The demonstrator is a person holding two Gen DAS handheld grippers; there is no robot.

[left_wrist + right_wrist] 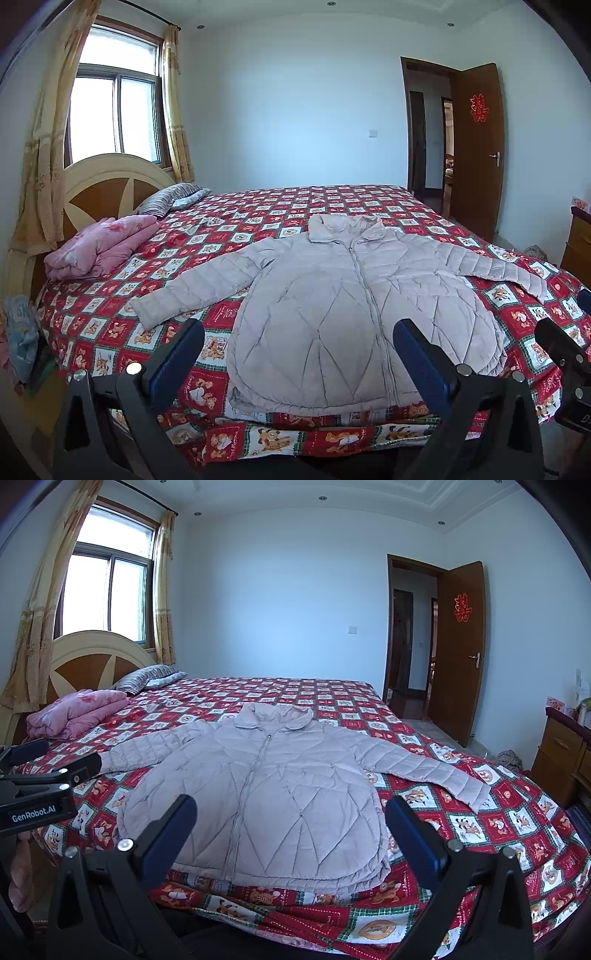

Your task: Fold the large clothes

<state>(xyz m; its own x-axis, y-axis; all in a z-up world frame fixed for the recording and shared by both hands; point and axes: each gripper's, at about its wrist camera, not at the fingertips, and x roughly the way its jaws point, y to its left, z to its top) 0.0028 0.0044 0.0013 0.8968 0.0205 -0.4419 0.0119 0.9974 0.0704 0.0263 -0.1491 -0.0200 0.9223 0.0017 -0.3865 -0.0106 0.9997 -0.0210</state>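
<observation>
A pale lilac quilted puffer jacket (332, 306) lies flat, zipped and face up on the bed, both sleeves spread out, hem toward me. It also shows in the right wrist view (266, 794). My left gripper (299, 332) is open and empty, held above the hem near the bed's front edge. My right gripper (291, 808) is open and empty, also above the hem. The right gripper shows at the right edge of the left wrist view (565, 343); the left gripper shows at the left edge of the right wrist view (55, 768).
The bed has a red checked cartoon sheet (258, 210). A folded pink quilt (99, 247) and striped pillow (173, 199) lie by the headboard (110, 184). A wooden cabinet (561, 753) stands at right, an open door (458, 650) beyond. Clothes (22, 339) hang at left.
</observation>
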